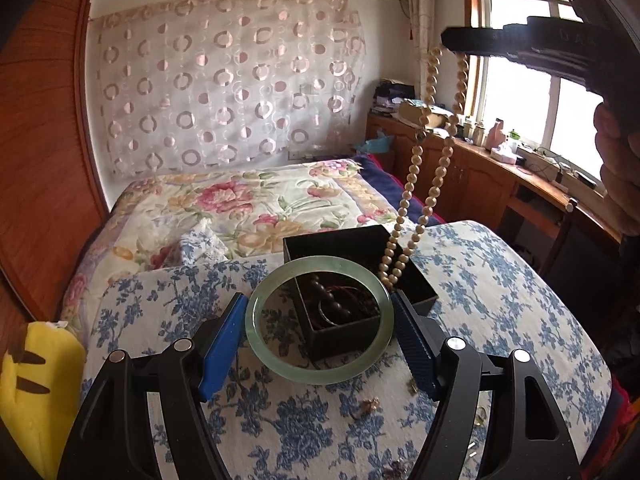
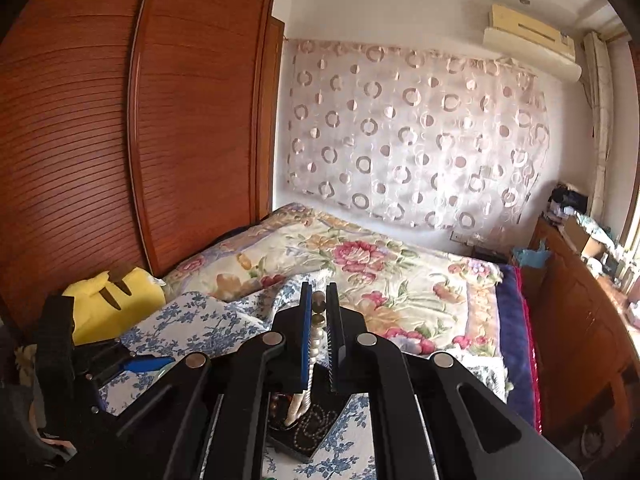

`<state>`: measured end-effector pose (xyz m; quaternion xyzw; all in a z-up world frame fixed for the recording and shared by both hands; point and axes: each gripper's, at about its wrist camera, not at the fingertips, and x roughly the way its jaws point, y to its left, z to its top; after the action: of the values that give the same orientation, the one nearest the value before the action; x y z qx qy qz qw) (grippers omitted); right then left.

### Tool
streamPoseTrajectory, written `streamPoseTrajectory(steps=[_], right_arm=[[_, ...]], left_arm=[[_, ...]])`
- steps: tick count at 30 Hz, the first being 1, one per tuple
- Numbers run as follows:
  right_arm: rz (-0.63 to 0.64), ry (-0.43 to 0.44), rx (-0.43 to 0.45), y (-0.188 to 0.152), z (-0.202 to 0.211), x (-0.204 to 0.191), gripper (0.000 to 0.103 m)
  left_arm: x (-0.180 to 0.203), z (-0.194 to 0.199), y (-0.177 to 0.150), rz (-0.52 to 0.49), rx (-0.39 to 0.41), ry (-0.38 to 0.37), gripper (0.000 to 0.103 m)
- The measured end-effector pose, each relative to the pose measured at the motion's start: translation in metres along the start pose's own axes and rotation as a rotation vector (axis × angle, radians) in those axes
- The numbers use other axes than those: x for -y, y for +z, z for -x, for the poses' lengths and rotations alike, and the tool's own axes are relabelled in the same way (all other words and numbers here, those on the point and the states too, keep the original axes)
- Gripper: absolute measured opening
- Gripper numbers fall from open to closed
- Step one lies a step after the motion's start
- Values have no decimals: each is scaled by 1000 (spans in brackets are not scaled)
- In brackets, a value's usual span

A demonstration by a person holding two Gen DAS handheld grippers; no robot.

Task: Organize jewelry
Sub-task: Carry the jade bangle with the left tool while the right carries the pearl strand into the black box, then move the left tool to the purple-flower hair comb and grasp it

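Note:
My left gripper is shut on a pale green jade bangle, its blue pads pressing the ring's two sides. The bangle hangs level just above the near corner of an open black box, which holds dark beads. At the upper right, my right gripper is shut on a long cream bead necklace. The necklace loop dangles down and its lower end reaches the box's right edge. In the right wrist view the necklace runs between the closed fingers of my right gripper, with the box below.
The box stands on a table with a blue floral cloth. Small gold pieces lie loose on the cloth near me. A yellow plush toy sits at the left, a bed with a floral blanket lies behind, and a wooden desk runs along the window.

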<state>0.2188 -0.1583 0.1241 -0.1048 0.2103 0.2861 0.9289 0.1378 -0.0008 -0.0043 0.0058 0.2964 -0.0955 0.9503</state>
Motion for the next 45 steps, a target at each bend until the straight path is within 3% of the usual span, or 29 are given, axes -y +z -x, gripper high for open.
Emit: streamPoseTrajectory(steps=[5,14,26,42,45], right_arm=[[-21,-2,-65,-22,-24,2,8],[-134,86,-202,-72,-73,14,9],[-140,43,-187,-103,-45,33,9],[-150,31,-245,-158,-26,49,9],[-141,36,-254,-163,-28,45,9]], left_arm=[[-3,-10,7,10,-6,17,69],[0,-30,20,-5,-18,37,69],[19,-70,30,-43,-60,24,69],[40,-109,27,-99,-128,33,69],[42,-106,24,-108,-124,33,78]])
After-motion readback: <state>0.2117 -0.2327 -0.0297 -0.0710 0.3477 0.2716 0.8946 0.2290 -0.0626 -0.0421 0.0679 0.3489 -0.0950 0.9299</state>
